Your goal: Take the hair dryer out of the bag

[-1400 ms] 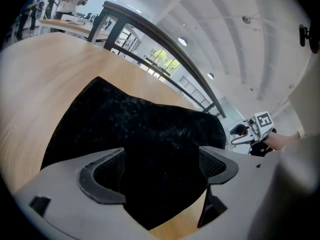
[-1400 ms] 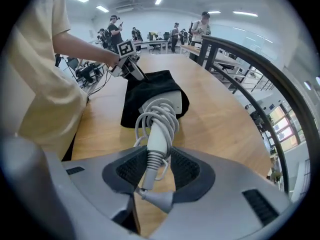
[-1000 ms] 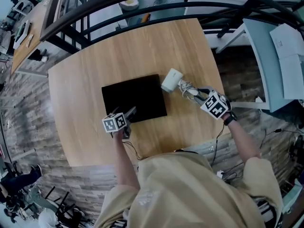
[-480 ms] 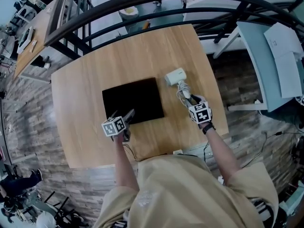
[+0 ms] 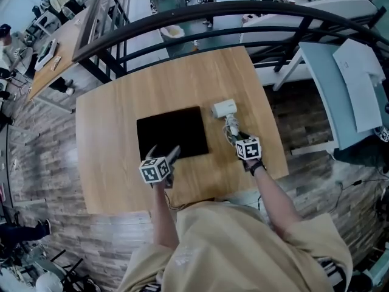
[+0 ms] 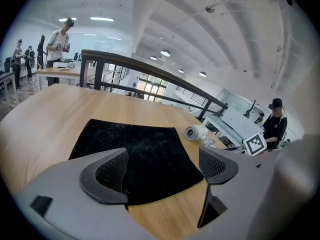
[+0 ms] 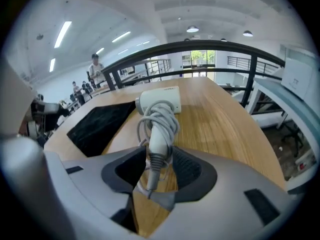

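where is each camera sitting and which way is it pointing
Head view: on the person's head, looking steeply down at the table; both forearms, left gripper and right gripper show.
Left gripper view: on the left gripper, looking along its open jaws over the bag; those jaws show.
Right gripper view: on the right gripper, looking along jaws shut on the hair dryer; those jaws show.
Shared: both gripper views show bag and hair dryer.

hair dryer (image 7: 160,99) handle end hidden between the closed jaws of the right gripper (image 7: 159,168), cord (image 7: 167,118) plug not discernible in the coil, near edge of bag (image 6: 135,149) hidden behind left gripper (image 6: 162,165), bag opening not discernible, right gripper jaws in head view covered by its marker cube (image 5: 248,149)
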`<act>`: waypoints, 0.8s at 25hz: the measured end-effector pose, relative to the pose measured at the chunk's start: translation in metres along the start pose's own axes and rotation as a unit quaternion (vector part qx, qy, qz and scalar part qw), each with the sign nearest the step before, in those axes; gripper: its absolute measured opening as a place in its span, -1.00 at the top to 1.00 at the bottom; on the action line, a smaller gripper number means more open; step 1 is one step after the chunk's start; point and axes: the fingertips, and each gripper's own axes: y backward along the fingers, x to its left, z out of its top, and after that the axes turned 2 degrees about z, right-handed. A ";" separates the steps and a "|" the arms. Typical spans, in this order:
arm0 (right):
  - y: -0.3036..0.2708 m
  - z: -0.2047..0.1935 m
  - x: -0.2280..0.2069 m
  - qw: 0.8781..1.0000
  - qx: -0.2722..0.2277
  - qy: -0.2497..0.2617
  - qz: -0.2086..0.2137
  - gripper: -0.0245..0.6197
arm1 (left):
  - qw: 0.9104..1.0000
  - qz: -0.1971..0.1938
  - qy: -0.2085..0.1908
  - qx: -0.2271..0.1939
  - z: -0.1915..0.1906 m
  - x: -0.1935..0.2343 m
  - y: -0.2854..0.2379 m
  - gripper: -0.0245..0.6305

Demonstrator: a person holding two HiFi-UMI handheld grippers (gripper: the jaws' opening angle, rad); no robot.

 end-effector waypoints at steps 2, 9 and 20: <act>0.016 0.008 0.002 0.999 -0.027 -0.029 0.000 0.42 | 1.000 -0.002 0.000 -0.011 0.000 -0.015 0.010 -0.47; 0.132 0.066 0.061 0.977 -0.212 -0.004 0.035 0.52 | 0.990 -0.012 -0.068 -0.125 0.037 -0.105 0.054 -0.46; 0.301 0.109 0.141 0.924 -0.345 0.161 0.035 0.88 | 0.941 0.051 -0.148 -0.301 0.074 -0.218 0.183 0.88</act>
